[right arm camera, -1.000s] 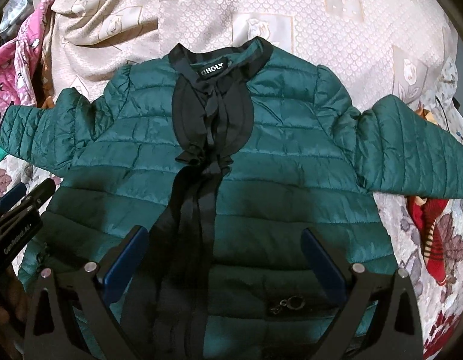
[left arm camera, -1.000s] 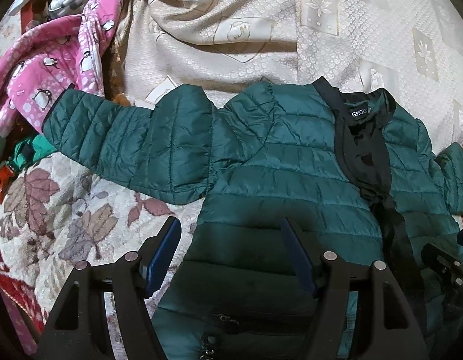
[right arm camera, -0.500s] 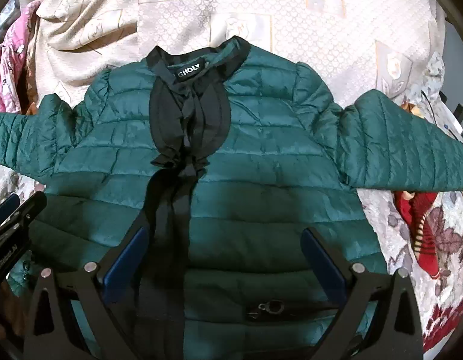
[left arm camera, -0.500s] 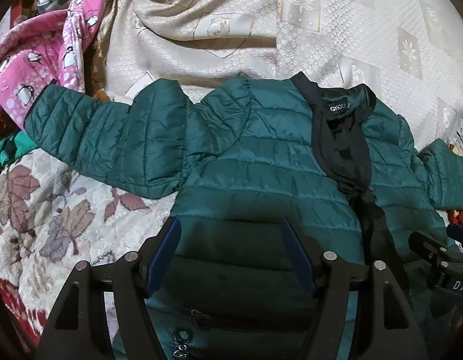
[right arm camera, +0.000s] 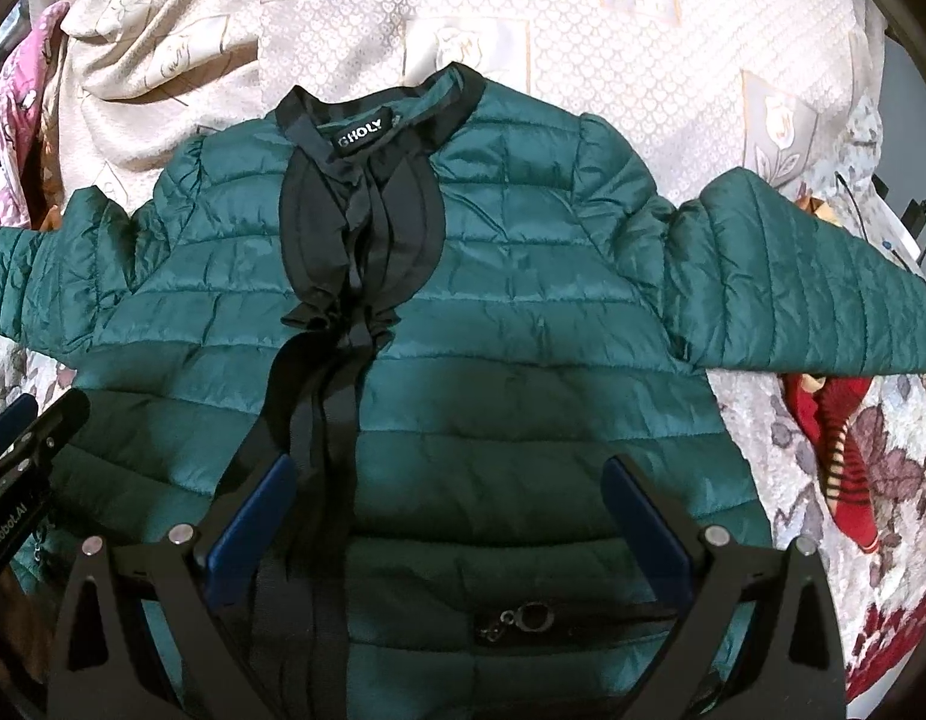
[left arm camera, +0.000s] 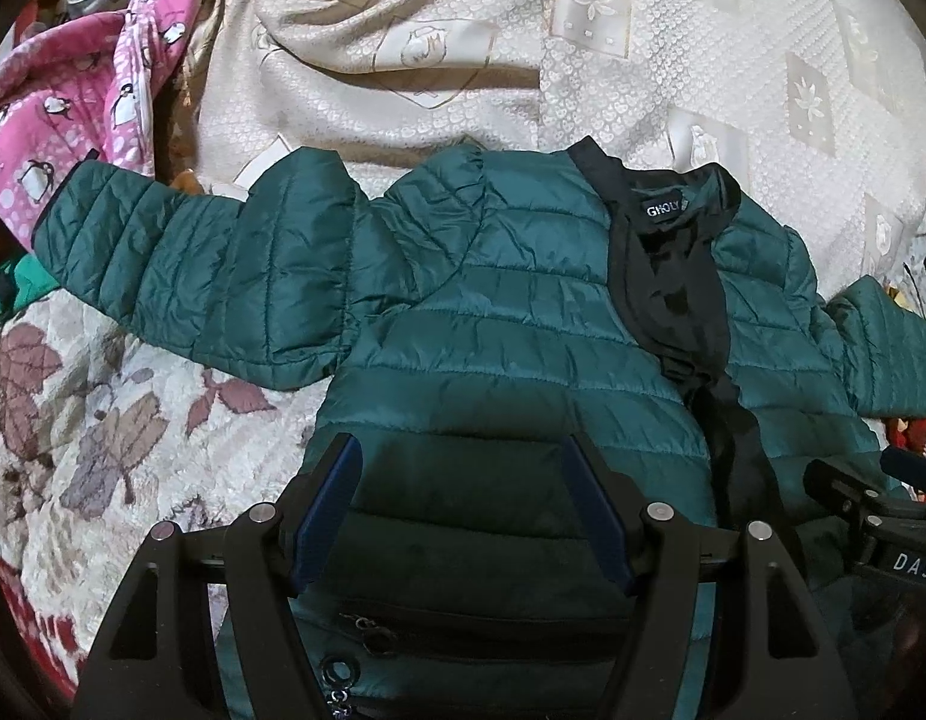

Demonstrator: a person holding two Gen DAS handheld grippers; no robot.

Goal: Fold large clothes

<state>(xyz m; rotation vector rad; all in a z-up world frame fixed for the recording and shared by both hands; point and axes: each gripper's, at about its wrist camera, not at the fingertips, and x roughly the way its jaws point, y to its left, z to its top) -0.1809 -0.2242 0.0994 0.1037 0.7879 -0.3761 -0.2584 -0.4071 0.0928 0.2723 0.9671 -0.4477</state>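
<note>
A dark green quilted jacket (left arm camera: pixel 523 324) (right arm camera: pixel 523 300) lies flat, front up, on a beige patterned bedspread (left arm camera: pixel 523 60), with both sleeves spread out sideways. Black trim and a ribbon tie (right arm camera: pixel 354 240) run down its front from the collar. My left gripper (left arm camera: pixel 463 468) hovers open over the jacket's lower left panel, nothing between its blue pads. My right gripper (right arm camera: pixel 450 486) stands open over the lower right panel, above a zip pocket with a ring pull (right arm camera: pixel 535 615). Each gripper shows at the edge of the other's view.
A pink penguin-print garment (left arm camera: pixel 60 114) lies heaped at the far left. A leaf-patterned blanket (left arm camera: pixel 102 432) covers the near left. A red striped cloth (right arm camera: pixel 841 450) lies under the right sleeve. Cables (right arm camera: pixel 907 216) sit at the far right edge.
Both views have slid slightly so the jacket sits more to the left and a little higher in frame; the left gripper now hangs fully over the jacket. Jaws unchanged.
</note>
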